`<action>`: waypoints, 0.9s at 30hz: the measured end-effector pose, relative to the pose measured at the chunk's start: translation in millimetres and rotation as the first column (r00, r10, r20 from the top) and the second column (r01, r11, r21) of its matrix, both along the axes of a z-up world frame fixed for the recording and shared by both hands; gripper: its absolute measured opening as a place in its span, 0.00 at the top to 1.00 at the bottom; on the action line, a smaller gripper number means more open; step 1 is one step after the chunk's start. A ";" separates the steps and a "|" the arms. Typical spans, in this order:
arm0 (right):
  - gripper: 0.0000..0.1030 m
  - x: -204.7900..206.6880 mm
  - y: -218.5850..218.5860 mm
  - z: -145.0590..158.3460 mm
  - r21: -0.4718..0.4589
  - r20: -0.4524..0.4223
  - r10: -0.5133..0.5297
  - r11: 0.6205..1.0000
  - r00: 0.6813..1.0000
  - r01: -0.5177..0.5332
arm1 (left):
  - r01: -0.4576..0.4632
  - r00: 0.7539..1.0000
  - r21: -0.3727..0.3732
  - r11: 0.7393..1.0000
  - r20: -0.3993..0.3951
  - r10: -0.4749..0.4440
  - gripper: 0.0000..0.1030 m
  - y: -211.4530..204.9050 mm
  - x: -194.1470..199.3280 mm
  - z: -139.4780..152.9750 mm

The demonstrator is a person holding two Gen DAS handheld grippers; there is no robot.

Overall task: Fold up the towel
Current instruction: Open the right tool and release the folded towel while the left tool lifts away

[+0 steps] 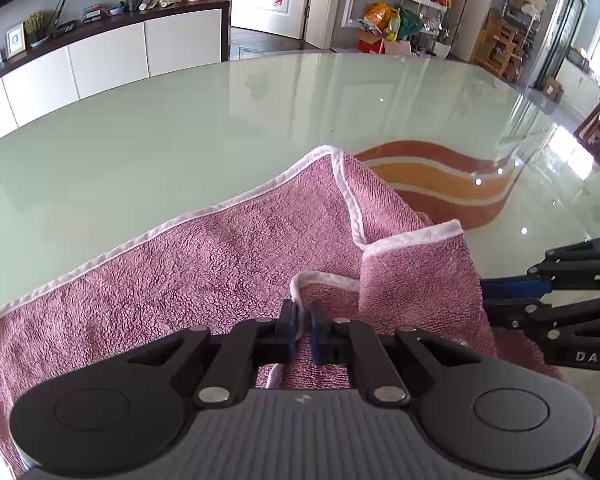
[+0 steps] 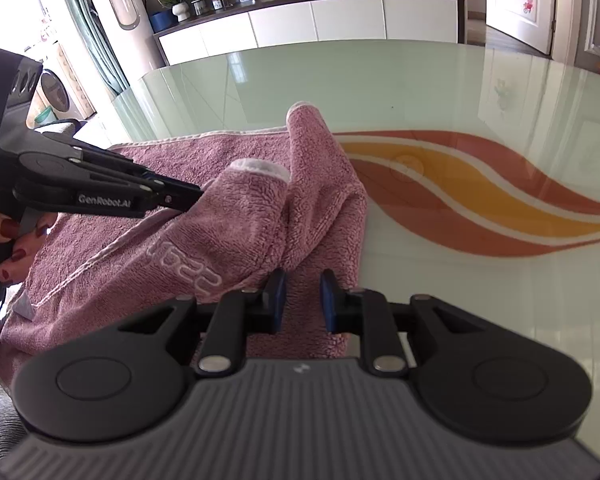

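Note:
A pink towel (image 1: 204,264) with a white hem lies bunched on the pale green glass table (image 1: 180,140). In the left wrist view my left gripper (image 1: 302,314) is shut on a curled piece of the white hem at the towel's near side. The right gripper (image 1: 488,300) reaches in from the right and meets the towel's folded right edge. In the right wrist view the towel (image 2: 228,232) rises in a fold, and thick pile fills the gap between the pads of my right gripper (image 2: 302,294). The left gripper (image 2: 198,196) pinches the raised fold from the left.
An orange and red wave pattern (image 2: 480,200) runs across the table (image 2: 420,88) to the right of the towel. A hand (image 2: 16,240) holds the left gripper's handle. A white sideboard (image 2: 320,20) with small items stands beyond the table's far edge.

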State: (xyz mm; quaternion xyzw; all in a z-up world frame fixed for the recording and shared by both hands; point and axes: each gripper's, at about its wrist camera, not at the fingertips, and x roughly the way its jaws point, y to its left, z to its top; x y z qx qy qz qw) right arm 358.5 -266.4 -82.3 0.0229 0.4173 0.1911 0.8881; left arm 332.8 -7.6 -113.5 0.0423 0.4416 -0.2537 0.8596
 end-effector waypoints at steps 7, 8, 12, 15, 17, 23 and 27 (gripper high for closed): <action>0.81 -0.5 -0.1 -0.9 0.001 -0.001 -0.003 1.000 1.000 0.003 | -0.049 0.998 -0.039 0.998 0.038 0.050 0.94 17.4 -4.4 15.4; 0.81 -0.5 0.7 -1.0 -0.001 0.000 -0.001 1.000 1.000 0.001 | -0.060 0.997 -0.046 0.997 0.053 0.062 0.94 22.4 -5.7 20.9; 0.80 -0.5 3.2 -1.0 -0.009 0.003 0.001 1.000 1.000 -0.001 | -0.125 0.987 -0.070 0.990 0.098 0.131 0.94 48.6 -9.1 38.6; 0.80 -0.4 4.6 -0.9 -0.018 0.007 0.004 1.000 1.000 -0.004 | -0.191 0.971 -0.079 0.978 0.134 0.200 0.96 74.1 -10.6 52.4; 0.80 -0.3 6.0 -1.2 -0.027 0.010 0.008 1.000 1.000 -0.007 | -0.237 0.957 -0.085 0.968 0.149 0.248 0.96 92.2 -10.7 60.0; 0.80 0.1 8.0 -0.9 -0.038 0.010 0.011 0.999 1.000 -0.010 | -0.287 0.952 -0.129 0.949 0.069 0.298 0.95 131.1 -5.0 56.1; 0.79 0.7 8.9 -0.9 -0.046 0.011 0.009 0.999 1.000 -0.009 | -0.200 0.979 -0.106 0.974 0.018 0.203 0.93 112.2 3.6 37.0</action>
